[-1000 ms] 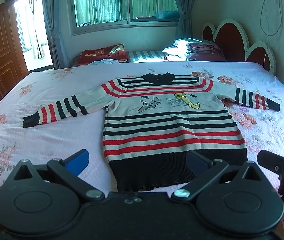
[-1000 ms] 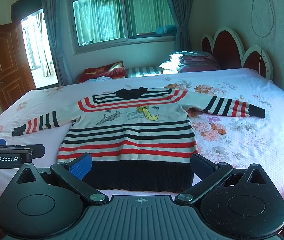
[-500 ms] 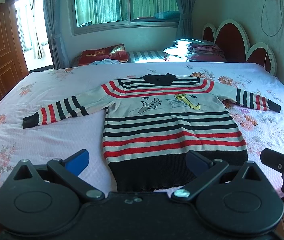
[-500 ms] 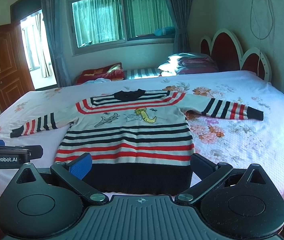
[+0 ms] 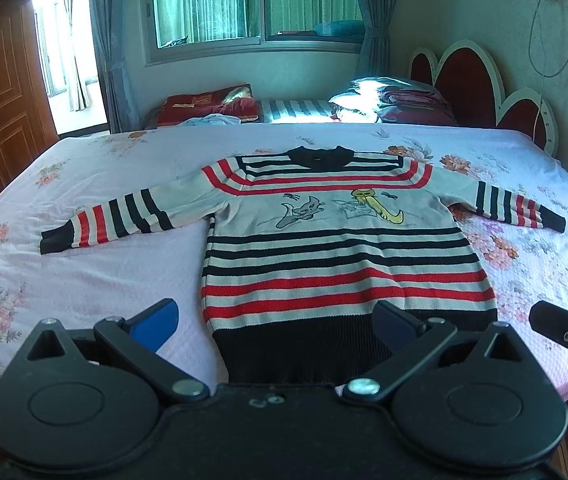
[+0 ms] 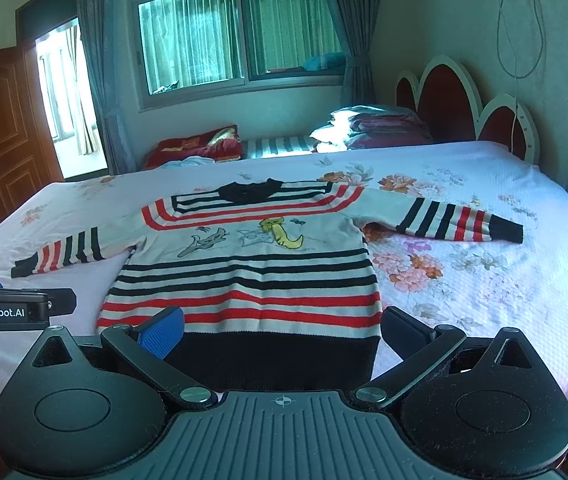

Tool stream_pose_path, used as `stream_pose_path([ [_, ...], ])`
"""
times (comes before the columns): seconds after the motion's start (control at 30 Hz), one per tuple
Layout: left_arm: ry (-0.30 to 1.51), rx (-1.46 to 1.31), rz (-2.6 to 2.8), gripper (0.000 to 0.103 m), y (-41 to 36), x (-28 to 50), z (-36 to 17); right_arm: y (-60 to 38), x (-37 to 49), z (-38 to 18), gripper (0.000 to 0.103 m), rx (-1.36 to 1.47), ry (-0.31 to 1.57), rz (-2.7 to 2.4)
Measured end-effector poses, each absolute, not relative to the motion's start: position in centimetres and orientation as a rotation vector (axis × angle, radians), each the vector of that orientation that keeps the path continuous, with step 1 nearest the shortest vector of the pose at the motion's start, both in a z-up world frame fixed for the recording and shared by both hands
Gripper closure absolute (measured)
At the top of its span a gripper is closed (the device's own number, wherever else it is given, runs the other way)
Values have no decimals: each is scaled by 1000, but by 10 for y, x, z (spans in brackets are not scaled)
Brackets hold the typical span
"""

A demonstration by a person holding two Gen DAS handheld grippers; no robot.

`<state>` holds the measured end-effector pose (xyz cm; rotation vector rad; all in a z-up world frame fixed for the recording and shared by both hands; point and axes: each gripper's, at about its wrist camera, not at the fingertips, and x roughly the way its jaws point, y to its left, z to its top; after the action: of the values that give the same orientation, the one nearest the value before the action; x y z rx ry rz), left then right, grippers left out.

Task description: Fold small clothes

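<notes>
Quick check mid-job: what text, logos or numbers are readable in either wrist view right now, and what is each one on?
"GenRobot.AI": white lettering on the side of the left hand-held gripper, seen at the left edge of the right wrist view.
The red cushion beyond the bed carries gold marks, too blurred to read.
The striped sweater shows cartoon figures only, with no legible words.
Nothing else is readable in either view.

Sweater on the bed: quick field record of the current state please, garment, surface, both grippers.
garment: striped sweater, laid flat, front up, not yet folded
sleeves: both spread out sideways
hem: dark band nearest the grippers
surface: bed with floral sheet
left gripper: open, holding nothing, hovering near the hem
right gripper: open, holding nothing, hovering near the hem
background: pillows by the headboard
</notes>
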<state>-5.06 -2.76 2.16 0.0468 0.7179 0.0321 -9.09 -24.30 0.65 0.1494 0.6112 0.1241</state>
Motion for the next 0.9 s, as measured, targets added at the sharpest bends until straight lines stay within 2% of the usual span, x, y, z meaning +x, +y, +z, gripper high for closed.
stream_pose_path([
  [0.43, 721, -15, 50, 0, -16, -4, 5, -269, -57, -10, 0, 167, 607, 83],
  [0.9, 741, -47, 63, 2, -13, 70, -21, -307, 24, -32, 0, 205, 650, 52],
])
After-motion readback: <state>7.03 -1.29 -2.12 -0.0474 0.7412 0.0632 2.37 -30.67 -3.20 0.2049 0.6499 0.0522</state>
